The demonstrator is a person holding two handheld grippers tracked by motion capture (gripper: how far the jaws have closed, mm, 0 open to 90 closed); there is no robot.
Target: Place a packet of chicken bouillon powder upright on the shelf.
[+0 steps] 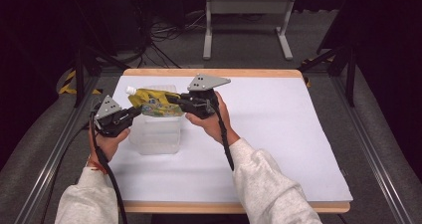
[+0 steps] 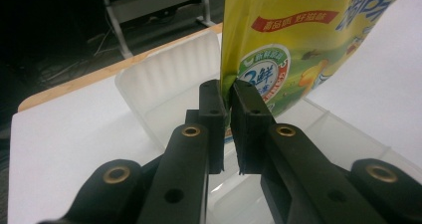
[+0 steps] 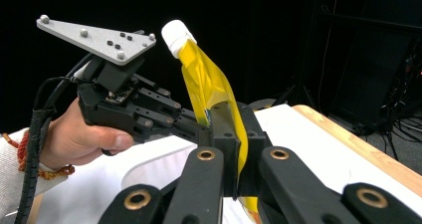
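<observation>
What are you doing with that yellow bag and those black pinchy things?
A person is holding a yellow pouch with a white cap up in the air, using two hand-held grippers. The left gripper has its jaws shut on one edge of the pouch, and the right gripper is shut on another edge. The pouch hangs just above a clear plastic container that sits on the white table. It is not inside the container yet.
</observation>
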